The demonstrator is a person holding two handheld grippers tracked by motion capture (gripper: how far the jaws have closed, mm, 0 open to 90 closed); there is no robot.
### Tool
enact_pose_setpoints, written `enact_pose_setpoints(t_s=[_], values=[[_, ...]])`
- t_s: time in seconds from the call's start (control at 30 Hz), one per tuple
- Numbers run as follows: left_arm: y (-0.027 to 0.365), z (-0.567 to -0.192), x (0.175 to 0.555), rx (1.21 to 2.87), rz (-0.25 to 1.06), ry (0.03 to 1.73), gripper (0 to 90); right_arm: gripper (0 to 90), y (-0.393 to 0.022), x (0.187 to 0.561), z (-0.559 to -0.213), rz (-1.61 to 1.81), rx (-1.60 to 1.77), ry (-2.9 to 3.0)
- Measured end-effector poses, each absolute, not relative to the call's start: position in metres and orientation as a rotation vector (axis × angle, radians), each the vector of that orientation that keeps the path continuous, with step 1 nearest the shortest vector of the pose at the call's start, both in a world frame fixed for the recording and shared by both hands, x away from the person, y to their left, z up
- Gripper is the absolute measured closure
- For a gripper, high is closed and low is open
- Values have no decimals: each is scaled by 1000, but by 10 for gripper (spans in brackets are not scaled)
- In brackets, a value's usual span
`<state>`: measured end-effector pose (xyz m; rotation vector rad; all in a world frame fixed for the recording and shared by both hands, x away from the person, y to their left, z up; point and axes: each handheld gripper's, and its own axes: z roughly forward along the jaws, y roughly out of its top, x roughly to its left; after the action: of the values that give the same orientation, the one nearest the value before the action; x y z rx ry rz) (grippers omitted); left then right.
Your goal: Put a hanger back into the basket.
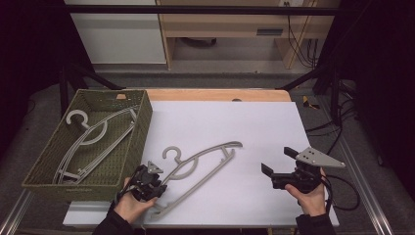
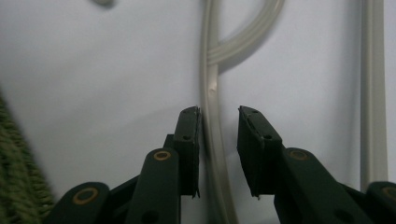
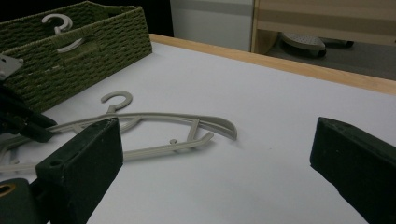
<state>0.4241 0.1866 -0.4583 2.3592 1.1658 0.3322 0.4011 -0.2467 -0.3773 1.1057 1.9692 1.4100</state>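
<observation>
Green woven basket [image 1: 139, 128] — grey hanger [image 1: 93, 139] inside — left of table.

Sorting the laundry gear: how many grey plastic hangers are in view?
2. One grey plastic hanger lies on the white table sheet, an arm between the slightly parted left tongs. The other hanger lies inside the green woven basket. Nothing suggests more hidden.

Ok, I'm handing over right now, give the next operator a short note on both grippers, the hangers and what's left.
Left gripper: jaws astride an arm of the grey hanger on the table. One pad is against it, the other stands off, so no firm grip.
Right gripper: open, empty, hovering over the white sheet.
Done: one hanger in the basket; the green basket sits at the table's left.
Left: probably regrip the table hanger and move it into the basket.
</observation>
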Motion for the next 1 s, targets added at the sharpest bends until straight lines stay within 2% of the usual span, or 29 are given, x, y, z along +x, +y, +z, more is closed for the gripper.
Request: enact_pose_setpoints(t_s=[0.17, 0.2, 0.53, 0.77, 1.0], values=[[185, -459, 424, 2354, 350, 1192, 735, 28, -247, 401, -377, 1409, 1108, 1969], [185, -459, 424, 2364, 355, 1191, 796, 28, -246, 401, -377, 1410, 1105, 1970], [185, -458, 422, 2354, 371, 1192, 819, 28, -247, 400, -377, 1410, 1110, 1967], [194, -440, 418, 2239, 358, 1153, 826, 29, -247, 400, -377, 1413, 1110, 1968], [198, -430, 415, 2198, 363, 1114, 826, 29, -247, 400, -377, 1415, 1109, 1968]])
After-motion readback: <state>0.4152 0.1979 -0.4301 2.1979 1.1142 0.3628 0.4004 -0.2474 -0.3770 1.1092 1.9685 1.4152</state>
